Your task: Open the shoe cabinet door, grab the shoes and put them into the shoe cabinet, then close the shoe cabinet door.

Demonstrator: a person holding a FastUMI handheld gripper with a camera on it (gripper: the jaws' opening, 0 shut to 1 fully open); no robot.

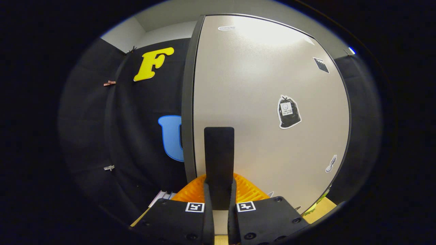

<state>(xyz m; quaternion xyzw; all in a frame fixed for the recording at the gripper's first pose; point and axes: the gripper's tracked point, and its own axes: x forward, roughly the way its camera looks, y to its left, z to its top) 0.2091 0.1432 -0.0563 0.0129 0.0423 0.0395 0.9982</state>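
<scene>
Against the pale shoe cabinet door (265,102), gripper (219,195) clamped on the dark upright handle (219,160), both fingers pressing its sides; door-moving step apparently in hand, shoes unseen; next probably needing a steady swing about the hinge without slipping

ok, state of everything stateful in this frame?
tongs: shut on the black upright door handle
pale beige cabinet door with dark edge trim: left edge visible, so apparently ajar; can't tell how far
black bag-shaped sticker: stuck flat on the door
</scene>
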